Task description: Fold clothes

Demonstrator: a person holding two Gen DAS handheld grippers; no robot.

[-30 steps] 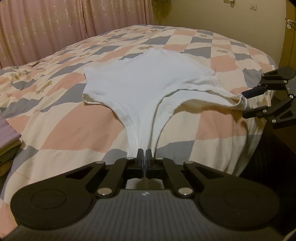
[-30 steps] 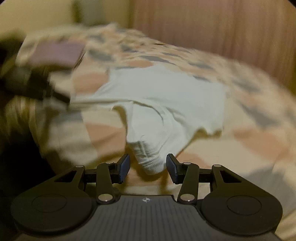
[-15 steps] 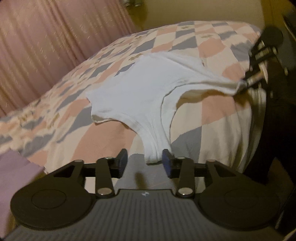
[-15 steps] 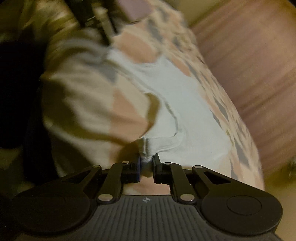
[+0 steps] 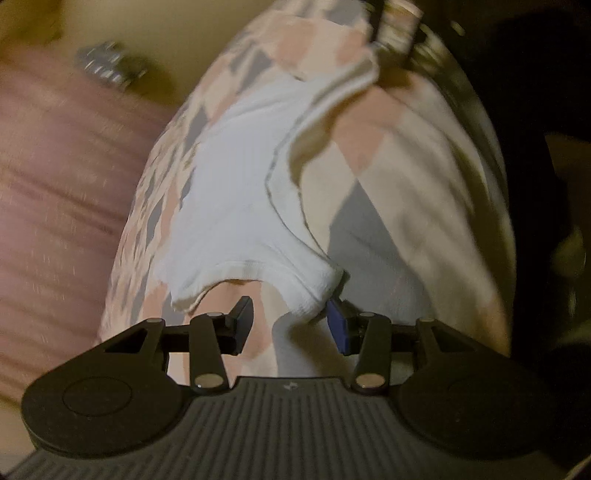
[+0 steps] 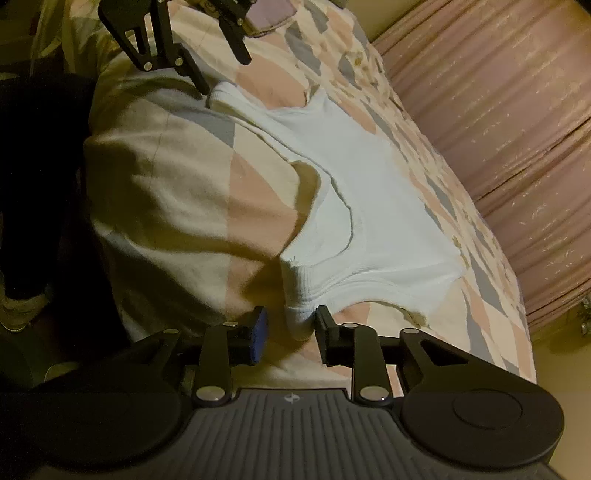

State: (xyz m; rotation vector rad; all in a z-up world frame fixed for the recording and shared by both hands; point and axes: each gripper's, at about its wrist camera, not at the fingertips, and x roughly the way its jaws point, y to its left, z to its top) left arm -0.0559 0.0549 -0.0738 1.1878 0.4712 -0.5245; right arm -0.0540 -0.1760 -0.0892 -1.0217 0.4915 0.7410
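Pink pleated curtain (image 6: 498,122): hangs along the far side of the bed, filling one edge of both views. Bed (image 6: 155,192): covered by a quilt in a diamond patchwork of cream, peach and grey, its near edge dropping away into dark shadow. White tank top (image 6: 369,192): ribbed knit, lying spread on the quilt close to the near edge of the bed, body flat, both shoulder straps reaching toward the edge; the neckline curves between them. Folded lilac cloth (image 6: 271,11): only a corner shows, at the top of the right wrist view, on the quilt beyond the other tool. Left tongs (image 5: 291,325): spread, with one shoulder strap (image 5: 314,291) lying between the pads; the strap end touches or sits just beside the blue pad on one side, while the other pad stands clear of the fabric; nothing is pinched. Right tongs (image 6: 290,332): jaws have just been opening, now partly spread, with the other strap (image 6: 299,314) between them; the black pad looks to be touching the strap, the blue pad stands apart, so the strap is not clamped. Left wrist view is blurred.
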